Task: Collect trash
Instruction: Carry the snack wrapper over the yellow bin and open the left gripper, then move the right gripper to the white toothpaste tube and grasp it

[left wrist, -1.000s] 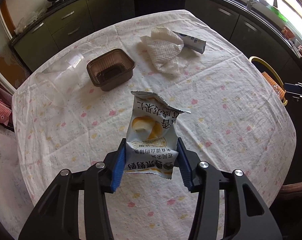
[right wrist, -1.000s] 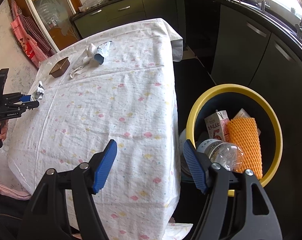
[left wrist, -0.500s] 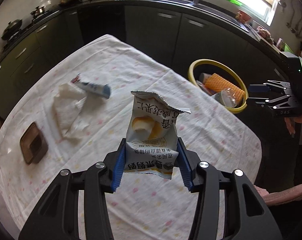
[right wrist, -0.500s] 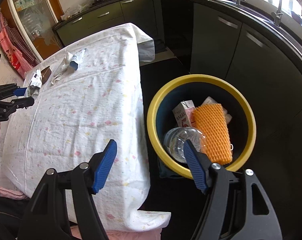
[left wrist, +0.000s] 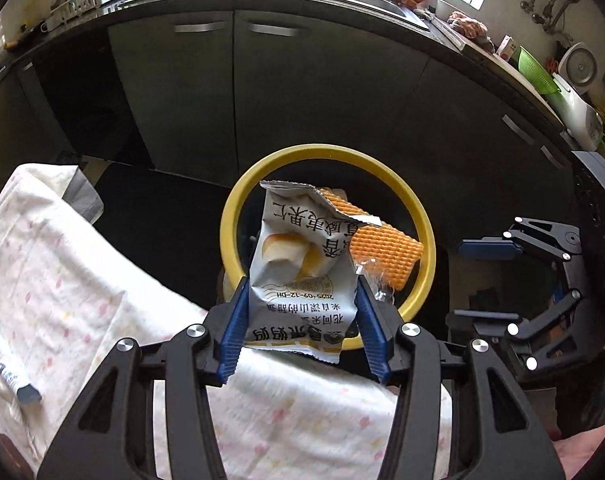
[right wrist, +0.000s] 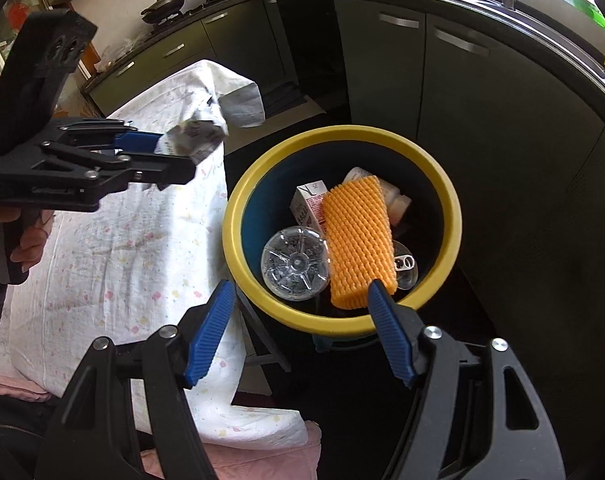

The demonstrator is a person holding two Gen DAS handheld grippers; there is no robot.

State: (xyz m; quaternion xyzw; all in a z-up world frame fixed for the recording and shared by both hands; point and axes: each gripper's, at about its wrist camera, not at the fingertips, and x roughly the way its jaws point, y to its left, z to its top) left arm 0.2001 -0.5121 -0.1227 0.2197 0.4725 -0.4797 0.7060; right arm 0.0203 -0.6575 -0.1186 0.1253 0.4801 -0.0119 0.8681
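My left gripper [left wrist: 302, 322] is shut on a torn grey snack wrapper [left wrist: 298, 264] and holds it in the air over the table edge, in line with the yellow-rimmed bin [left wrist: 424, 220]. In the right wrist view the left gripper [right wrist: 164, 154] holds the wrapper [right wrist: 192, 140] just left of the bin [right wrist: 342, 136]. The bin holds an orange foam net [right wrist: 358, 240], a clear plastic bottle [right wrist: 294, 264] and a small carton [right wrist: 308, 204]. My right gripper [right wrist: 302, 326] is open and empty, above the bin's near rim; it also shows at the right in the left wrist view [left wrist: 486, 280].
The table with a flowered white cloth [right wrist: 122, 248] stands left of the bin. A blue-and-white tube wrapper [left wrist: 10, 368] lies on the cloth at the far left. Dark kitchen cabinets [left wrist: 302, 92] run behind the bin.
My left gripper swung right with the wrapper, from over the table to facing the bin. My right gripper moved closer over the bin and stayed open.
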